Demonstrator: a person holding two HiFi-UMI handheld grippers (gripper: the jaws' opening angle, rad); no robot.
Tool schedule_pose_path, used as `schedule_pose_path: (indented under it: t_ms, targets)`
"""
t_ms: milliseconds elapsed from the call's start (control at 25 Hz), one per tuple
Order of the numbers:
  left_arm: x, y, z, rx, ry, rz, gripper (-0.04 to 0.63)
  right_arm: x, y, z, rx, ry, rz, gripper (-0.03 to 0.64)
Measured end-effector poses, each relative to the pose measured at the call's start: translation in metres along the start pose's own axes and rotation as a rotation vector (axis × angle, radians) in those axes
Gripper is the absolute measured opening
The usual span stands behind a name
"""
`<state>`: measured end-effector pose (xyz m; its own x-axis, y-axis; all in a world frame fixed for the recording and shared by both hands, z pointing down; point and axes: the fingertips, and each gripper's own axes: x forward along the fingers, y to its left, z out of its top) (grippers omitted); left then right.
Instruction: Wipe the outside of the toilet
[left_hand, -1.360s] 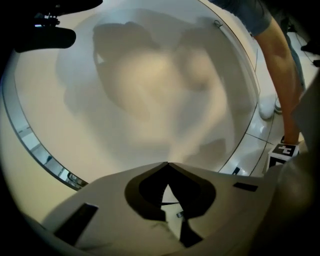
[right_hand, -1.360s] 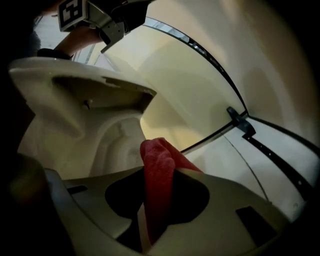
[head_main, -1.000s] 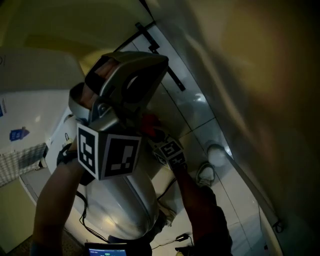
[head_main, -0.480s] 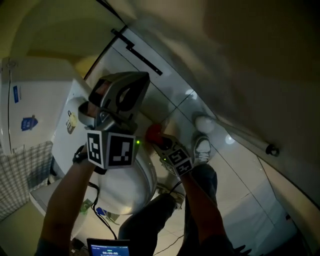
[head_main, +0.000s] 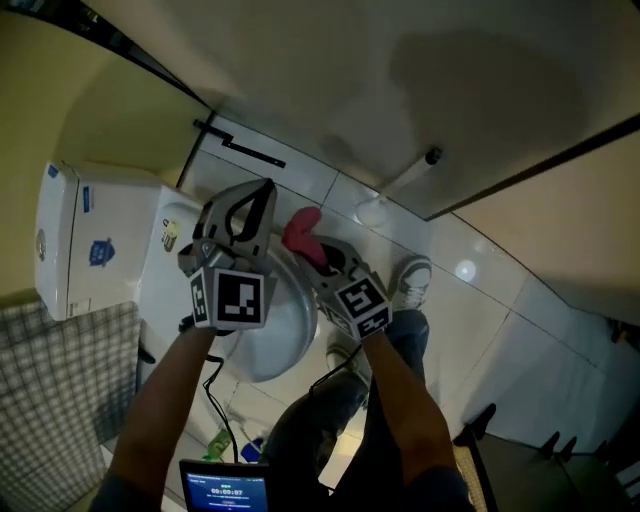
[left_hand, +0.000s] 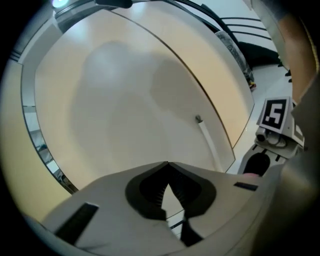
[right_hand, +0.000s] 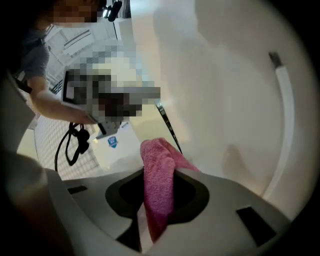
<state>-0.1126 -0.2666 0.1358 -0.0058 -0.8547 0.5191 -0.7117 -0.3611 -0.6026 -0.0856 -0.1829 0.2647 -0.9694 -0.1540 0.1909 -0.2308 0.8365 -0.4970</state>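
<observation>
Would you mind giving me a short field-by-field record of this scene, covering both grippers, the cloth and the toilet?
left gripper: jaws together, nothing between them
right gripper: jaws closed on the pink cloth
toilet: white, beneath both grippers in the head view
cloth touching toilet: cannot tell
floor: pale tiles

The cloth (head_main: 300, 231) is held in the right gripper (head_main: 317, 257) just right of the left gripper (head_main: 256, 200), seemingly above the toilet (head_main: 262, 338); the tank (head_main: 95, 238) lies left.
</observation>
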Motion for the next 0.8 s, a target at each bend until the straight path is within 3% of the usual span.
schedule_pose_path:
  t_ms: [200,360,640,800]
  targets:
    - [-0.046,-0.063,0.023,-0.035,0.025,-0.102,0.017,-0.074,0.042,0.043,0.015,-0.114,-0.061,0.084]
    - [-0.072,-0.129,0.044,-0.09,0.033,-0.167,0.017,-0.136,0.059,0.042,0.059,-0.16,-0.109,0.084]
    - [-0.109,-0.263,0.049,-0.24,0.053,-0.242,0.017,-0.231,0.064,-0.038,0.148,-0.169,-0.185,0.084]
    - [-0.138,-0.347,0.004,-0.409,0.099,-0.281,0.017,-0.255,0.069,-0.117,0.207,-0.114,-0.228,0.084]
